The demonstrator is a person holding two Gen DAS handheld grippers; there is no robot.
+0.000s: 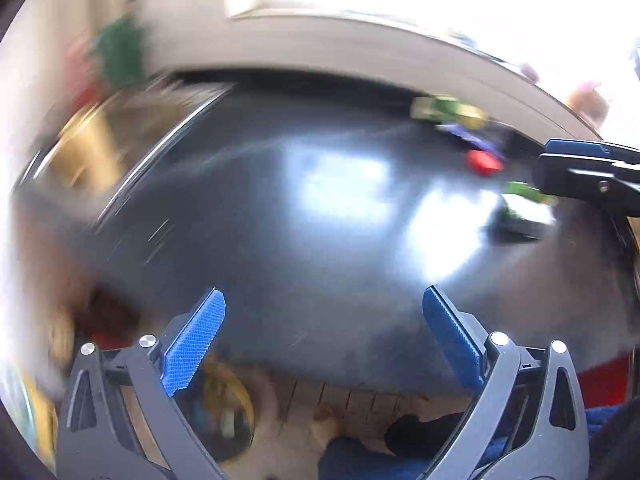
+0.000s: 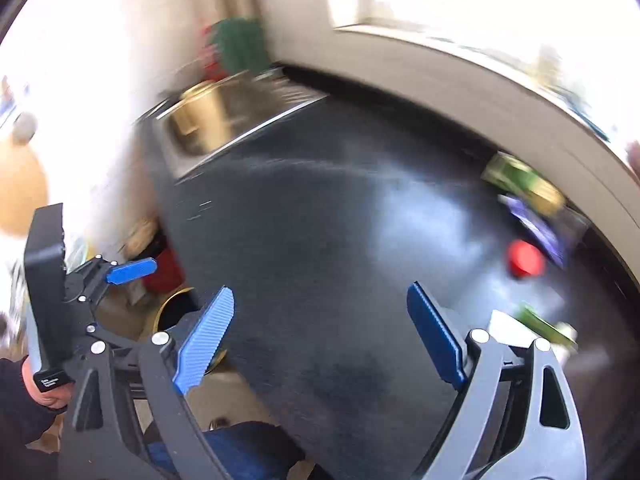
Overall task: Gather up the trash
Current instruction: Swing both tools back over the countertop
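Both views are motion-blurred. Trash lies on a dark countertop (image 1: 248, 216) near its far right corner: a red cap (image 1: 484, 162) (image 2: 525, 259), a green and yellow wrapper (image 1: 448, 110) (image 2: 520, 180), a purple wrapper (image 1: 472, 136) (image 2: 540, 224) and a green and white packet (image 1: 524, 204) (image 2: 540, 326). My left gripper (image 1: 324, 340) is open and empty over the counter's near edge. My right gripper (image 2: 320, 336) is open and empty above the counter; its fingers (image 1: 580, 168) show beside the green and white packet in the left wrist view.
A steel sink (image 2: 224, 120) with a brass-coloured pot (image 2: 200, 116) lies at the counter's far left. A gold-rimmed bin (image 2: 176, 312) (image 1: 228, 412) stands on the floor below the counter's left edge. A window sill (image 2: 480, 92) runs behind the counter.
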